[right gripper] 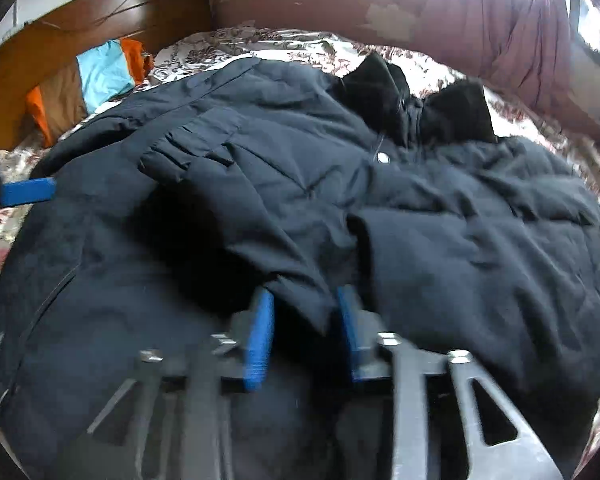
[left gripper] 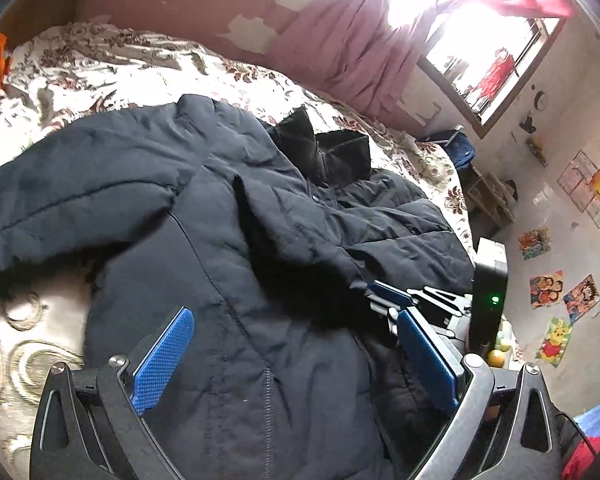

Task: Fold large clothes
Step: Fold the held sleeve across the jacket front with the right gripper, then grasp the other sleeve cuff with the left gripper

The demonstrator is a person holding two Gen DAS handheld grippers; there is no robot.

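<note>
While it lies spread over the floral bedspread [left gripper: 112,68], the large dark navy padded jacket [left gripper: 204,216] is seen front side up, with its black fleece-lined collar [left gripper: 332,152] turned toward the peeling pink wall [left gripper: 188,4] and one sleeve folded across the chest. A silver snap button [right gripper: 381,157] is visible just below the collar. In the right wrist view, a loose flap of the jacket's fabric is found between the blue pads of the right gripper [right gripper: 304,320]; the jaws are parted and the pads are not pressed on the cloth. The left gripper [left gripper: 296,344] is held over the lower part of the jacket with its jaws spread wide and nothing grasped. Beyond the jacket, an orange, brown and light blue pillow [right gripper: 84,88] is propped against the wooden headboard [right gripper: 112,12], and a pink curtain [left gripper: 348,40] hangs beside the bright window [left gripper: 488,40].
</note>
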